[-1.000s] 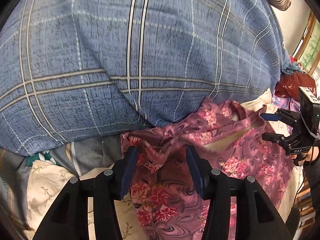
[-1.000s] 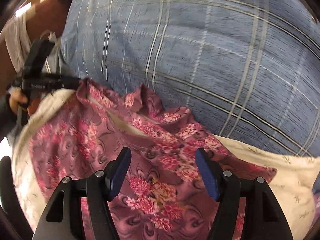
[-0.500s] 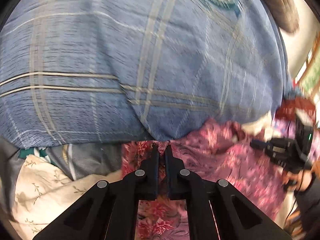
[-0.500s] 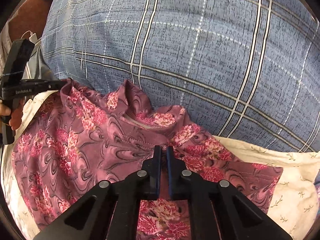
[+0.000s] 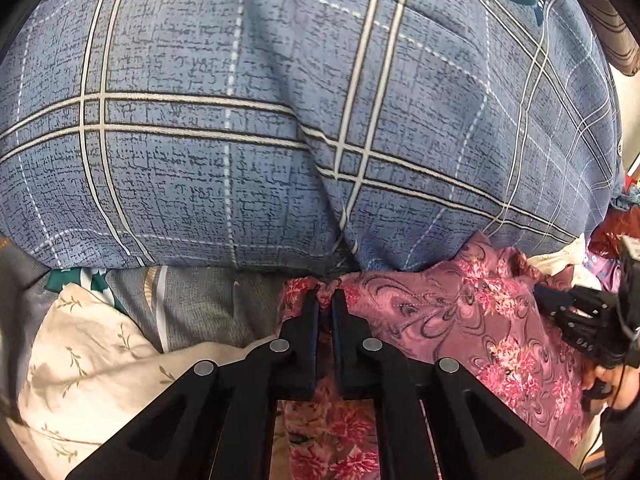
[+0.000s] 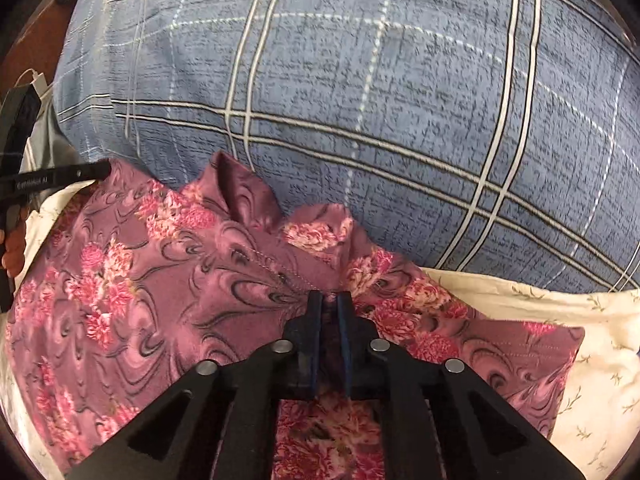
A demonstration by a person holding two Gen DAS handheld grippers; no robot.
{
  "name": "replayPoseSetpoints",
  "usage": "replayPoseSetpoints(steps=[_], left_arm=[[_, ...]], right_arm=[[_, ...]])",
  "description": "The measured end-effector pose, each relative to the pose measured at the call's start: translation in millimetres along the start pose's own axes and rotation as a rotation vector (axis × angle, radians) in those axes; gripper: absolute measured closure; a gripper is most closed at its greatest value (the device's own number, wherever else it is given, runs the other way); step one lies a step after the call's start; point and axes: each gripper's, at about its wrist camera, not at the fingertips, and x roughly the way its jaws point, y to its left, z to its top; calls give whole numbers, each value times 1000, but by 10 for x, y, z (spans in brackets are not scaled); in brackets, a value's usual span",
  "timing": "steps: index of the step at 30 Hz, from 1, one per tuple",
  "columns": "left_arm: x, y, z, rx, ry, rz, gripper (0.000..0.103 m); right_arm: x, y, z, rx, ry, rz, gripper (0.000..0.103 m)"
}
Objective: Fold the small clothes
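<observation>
— Where is the garment lying?

— The purple floral garment (image 6: 168, 280) is spreading over the cream leaf-print sheet (image 6: 600, 344), its far edge pressing up against the big blue plaid pillow (image 6: 360, 100). A short sleeve is lying flat toward the sheet's right side, and a fold of the collar area is standing up against the pillow.

— And the left gripper (image 5: 326, 300)?

— It is pinching the garment's left far corner, right where the cloth is meeting the pillow. Its jaws are almost together, with only a thin bunch of fabric showing between the tips.

— The right one?

— The right gripper (image 6: 330, 302) is clamping the garment too, farther along the far edge near the stitched seam. Its jaws are nearly closed, and creases are fanning out from the tips. In the left wrist view it is sitting at the frame's right edge, held in the person's hand (image 5: 616, 384), though that part is too distorted to read the jaws.

— Anything else around?

— A grey cloth (image 5: 208, 304) is lying under the pillow's near edge, beside the sheet's left side, and something red (image 5: 616, 228) is showing by the pillow's right end; it may be more clothing.
</observation>
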Motion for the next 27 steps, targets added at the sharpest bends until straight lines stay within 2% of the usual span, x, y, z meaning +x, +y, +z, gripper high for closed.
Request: replayPoseSetpoints(steps=[1,3,4,8,11,13,16,21,22,23,25,26,27], left_arm=[[-37,-9,3,-4,-4,-4,95],[-175,-1,20,-21,-15,-23,78],[-245,13,22,-30,-22,-29,74],[-437,72,1,-53,-33,-58,70],[-468,18,-36,-36,-14,-41,70],[-430,28,-27,-46,1,-48,69],[-278,47,34,-65,26,-57,69],[2,6,77,-53,45,-38,71],[38,2,74,-49,49,-32,72],[85,-5,68,-44,55,-25,81],[142,-42,56,-20,59,9,93],[143,-55,52,-10,53,20,96],[132,-58,49,-10,41,21,99]], right_arm=[[-69,-29,14,14,-12,-2,73],[-258,-106,3,45,-46,27,59],[-340,-201,3,56,-59,26,57],[-702,-594,-97,149,-92,12,57],[-818,-987,-239,243,-86,-32,57],[-841,-1217,-358,302,-78,-31,57],[-819,-1492,-526,365,-63,-16,57],[-623,-1613,-608,387,-44,26,57],[-582,-1602,-605,389,-39,19,57],[-529,-1632,-593,397,-35,19,57],[-414,-1615,-540,419,-34,33,62],[-402,-1605,-530,420,-44,27,71],[-411,-1580,-522,407,-50,13,95]])
